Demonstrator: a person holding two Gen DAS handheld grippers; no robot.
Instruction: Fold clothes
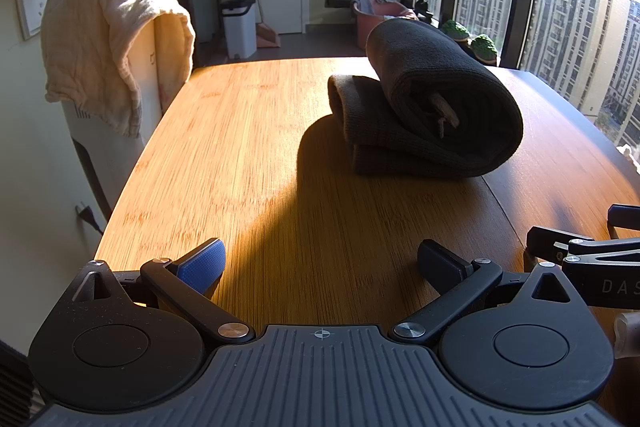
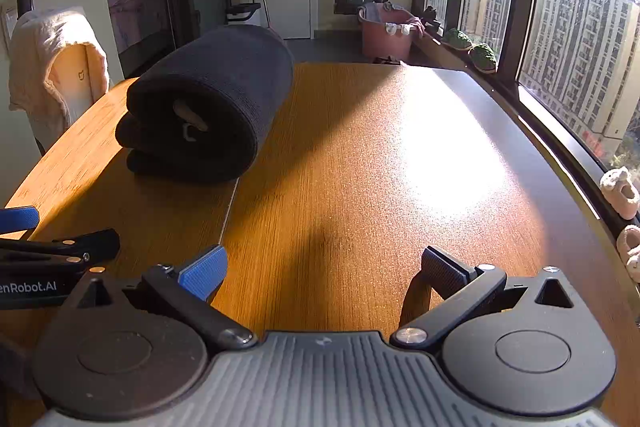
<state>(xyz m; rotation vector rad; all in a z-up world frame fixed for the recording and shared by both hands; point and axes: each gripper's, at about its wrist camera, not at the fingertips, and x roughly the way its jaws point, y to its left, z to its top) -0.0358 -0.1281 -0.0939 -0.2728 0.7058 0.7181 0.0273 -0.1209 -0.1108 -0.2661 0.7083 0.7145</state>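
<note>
A dark grey-brown garment [image 1: 424,115] lies folded into a thick bundle on the wooden table [image 1: 248,147], its top layer curled over in a roll. The right wrist view shows the same garment [image 2: 208,103] at the left, lying over the seam between the table's two boards. My left gripper [image 1: 322,263] is open near the table's front edge, well short of the bundle, with nothing between its fingers. My right gripper [image 2: 324,267] is open too, empty, and stands right of the bundle above bare table [image 2: 380,155]. Each gripper shows at the edge of the other's view.
A cream cloth [image 1: 108,39] hangs over a white appliance left of the table. Beyond the far edge stand a white bin [image 1: 239,27], a broom and a pink tub [image 2: 386,33] of laundry. Windows and a sill with small plants [image 2: 470,49] run along the right.
</note>
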